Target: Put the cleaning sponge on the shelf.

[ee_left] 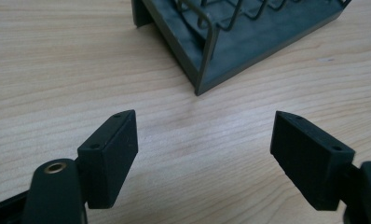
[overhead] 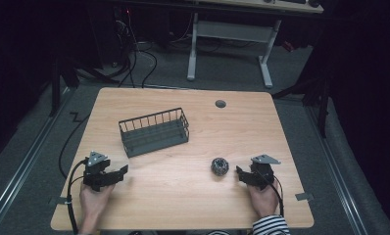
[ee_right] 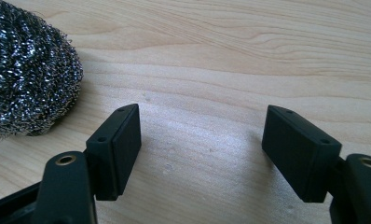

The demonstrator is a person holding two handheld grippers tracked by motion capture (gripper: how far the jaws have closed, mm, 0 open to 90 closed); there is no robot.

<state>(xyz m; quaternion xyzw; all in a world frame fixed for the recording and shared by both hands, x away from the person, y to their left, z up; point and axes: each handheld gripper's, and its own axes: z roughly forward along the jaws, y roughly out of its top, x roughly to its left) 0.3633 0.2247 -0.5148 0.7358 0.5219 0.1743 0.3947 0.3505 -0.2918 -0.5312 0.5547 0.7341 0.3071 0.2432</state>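
steel scourer on table, just at 9 o'clock of right gripper; cut off at left edge in right gripper view. no legible writing anywhere. jaws apart on both, nothing held. left gripper low at 7 o'clock of wire basket, hands resting on table edge.

On the bench we count one steel-wool scourer and one dark wire basket. We also count two grippers, the left gripper and the right gripper.
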